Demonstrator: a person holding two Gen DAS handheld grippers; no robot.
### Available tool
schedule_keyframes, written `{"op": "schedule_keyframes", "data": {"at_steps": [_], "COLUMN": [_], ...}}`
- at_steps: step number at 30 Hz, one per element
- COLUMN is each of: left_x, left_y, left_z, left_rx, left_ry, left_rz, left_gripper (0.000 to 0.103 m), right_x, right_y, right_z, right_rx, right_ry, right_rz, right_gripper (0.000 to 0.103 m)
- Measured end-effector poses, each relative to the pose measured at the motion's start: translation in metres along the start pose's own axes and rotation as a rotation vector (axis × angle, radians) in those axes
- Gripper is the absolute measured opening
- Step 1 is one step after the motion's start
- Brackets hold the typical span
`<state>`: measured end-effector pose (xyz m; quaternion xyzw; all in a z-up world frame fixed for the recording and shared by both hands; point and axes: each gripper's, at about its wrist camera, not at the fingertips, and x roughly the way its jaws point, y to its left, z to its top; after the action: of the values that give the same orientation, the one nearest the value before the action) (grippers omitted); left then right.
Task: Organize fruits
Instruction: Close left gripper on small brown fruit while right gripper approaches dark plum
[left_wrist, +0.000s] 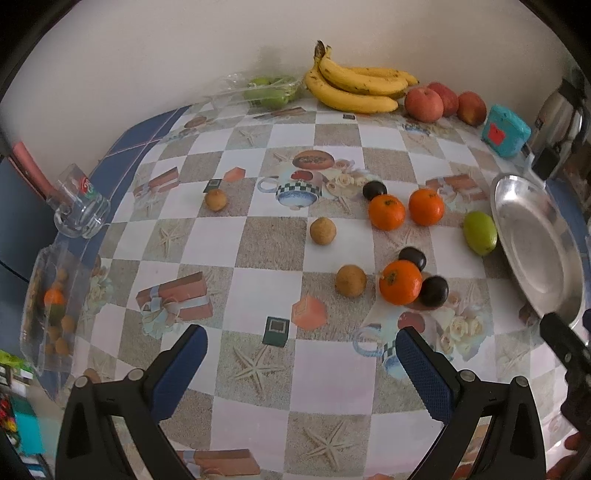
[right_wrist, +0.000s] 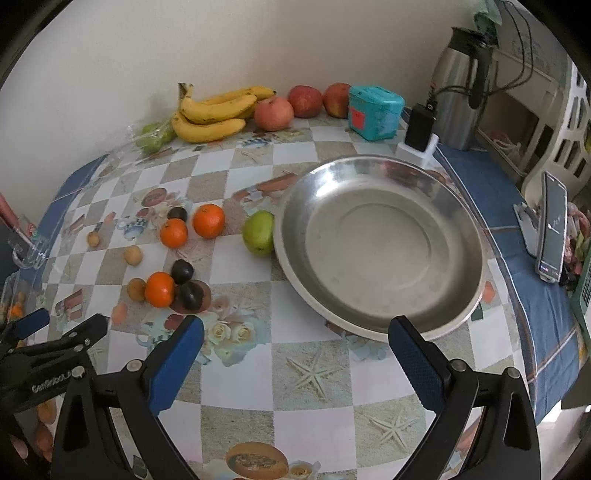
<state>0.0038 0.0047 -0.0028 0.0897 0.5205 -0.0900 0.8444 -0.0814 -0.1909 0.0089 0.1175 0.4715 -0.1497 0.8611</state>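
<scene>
Loosely scattered on the counter (right_wrist: 314, 435), the small fruit lies left of the steel plate (right_wrist: 376, 240). Three oranges show: two side by side (left_wrist: 386, 217) (left_wrist: 426, 206), and a third nearer the cameras (left_wrist: 400, 282). Dark plums sit among them, one behind the pair (left_wrist: 374, 189), and two touching the near orange (left_wrist: 412, 257) (left_wrist: 433, 291). Three brown round fruits (left_wrist: 351, 280) (left_wrist: 322, 230) (left_wrist: 215, 199) lie farther left, well apart from one another. A green mango (right_wrist: 258, 232) rests just against the plate's left rim. The plate holds nothing.

Along the back wall stand bananas (right_wrist: 210, 116), three apples (right_wrist: 274, 113), and green fruit in a clear bag (right_wrist: 155, 136). A teal box (right_wrist: 375, 112) sits to the right of the apples, then a black charger (right_wrist: 419, 127) and a steel flask (right_wrist: 458, 92). A phone (right_wrist: 552, 229) stands on a holder at the far right.

At the counter's left edge are a glass mug (left_wrist: 81, 206) and a clear tray (left_wrist: 48, 310) with more fruit inside.

Both claws are spread wide and hold nothing: the left claw (left_wrist: 301, 354) hovers over the cloth short of the near orange, the right claw (right_wrist: 295, 349) in front of the plate's near rim.
</scene>
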Motion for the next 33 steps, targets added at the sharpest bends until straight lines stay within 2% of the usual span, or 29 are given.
{"op": "schedule_keyframes", "data": {"at_steps": [4, 7, 12, 16, 20, 23, 28, 33], "left_x": [0.000, 0.001, 0.009, 0.018, 0.029, 0.033, 0.044, 0.051], "left_y": [0.008, 0.012, 0.014, 0.012, 0.016, 0.018, 0.023, 0.024], "left_z": [0.012, 0.025, 0.047, 0.062, 0.076, 0.085, 0.086, 0.079], "left_rx": [-0.055, -0.086, -0.114, -0.108, -0.154, -0.176, -0.195, -0.193], "left_ry": [-0.005, 0.002, 0.016, 0.013, 0.031, 0.026, 0.042, 0.066], "left_rz": [-0.044, -0.039, -0.025, -0.038, -0.069, -0.063, -0.033, -0.012], "left_gripper": [0.103, 0.103, 0.103, 0.103, 0.103, 0.103, 0.103, 0.103], "right_x": [-0.005, 0.001, 0.016, 0.032, 0.045, 0.053, 0.067, 0.079], "right_y": [0.010, 0.014, 0.024, 0.024, 0.023, 0.024, 0.036, 0.046], "right_z": [0.007, 0.015, 0.034, 0.047, 0.057, 0.065, 0.072, 0.065], "right_rx": [-0.023, 0.009, 0.013, 0.053, 0.070, 0.082, 0.040, 0.004], "right_ry": [-0.047, -0.025, 0.014, 0.061, 0.087, 0.101, 0.134, 0.178], "right_rz": [0.048, 0.111, 0.118, 0.175, 0.173, 0.173, 0.196, 0.198], "right_gripper": [0.100, 0.100, 0.100, 0.100, 0.100, 0.100, 0.100, 0.100]}}
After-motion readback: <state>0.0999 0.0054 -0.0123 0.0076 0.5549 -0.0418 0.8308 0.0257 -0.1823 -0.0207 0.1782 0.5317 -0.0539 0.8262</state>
